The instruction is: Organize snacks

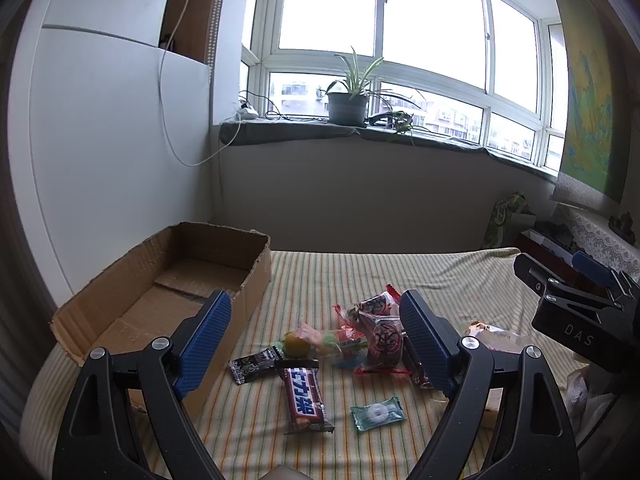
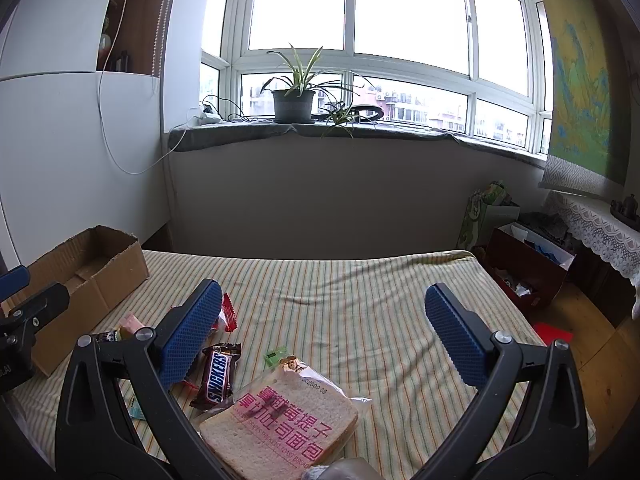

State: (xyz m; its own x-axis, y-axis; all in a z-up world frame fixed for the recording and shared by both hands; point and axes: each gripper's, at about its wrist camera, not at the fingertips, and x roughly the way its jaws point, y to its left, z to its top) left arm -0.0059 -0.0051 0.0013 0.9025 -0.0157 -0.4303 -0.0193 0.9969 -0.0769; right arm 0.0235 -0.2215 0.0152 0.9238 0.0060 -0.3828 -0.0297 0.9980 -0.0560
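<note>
On the striped cloth [image 2: 360, 300] near me lies a flat slice of toast bread [image 2: 280, 424] in a clear shiny wrapper with pink writing. It sits under the right gripper [image 2: 324, 336], whose blue bumpy pads [image 2: 192, 328] are spread wide and hold nothing. Just beside the bread is a small brown Snickers bar [image 2: 218, 374], crinkly and glossy.

Under the left gripper [image 1: 316, 344], also wide open and empty, a longer brown chocolate bar [image 1: 305, 398] lies flat. Next to it is a see-through green packet with a white ring candy [image 1: 377, 413] inside. A little farther is a black wrapper [image 1: 253, 364], a round yellow sweet [image 1: 295, 345], and a heap of red and clear crinkly packets [image 1: 374, 330] touching one another.

To the left stands a brown cardboard box [image 1: 168, 280] with rough torn edges and an open top. It rests on the cloth just beside the snacks.

Far off, a potted plant [image 1: 348, 100] with long thin leaves sits on the grey windowsill [image 1: 288, 130].
</note>
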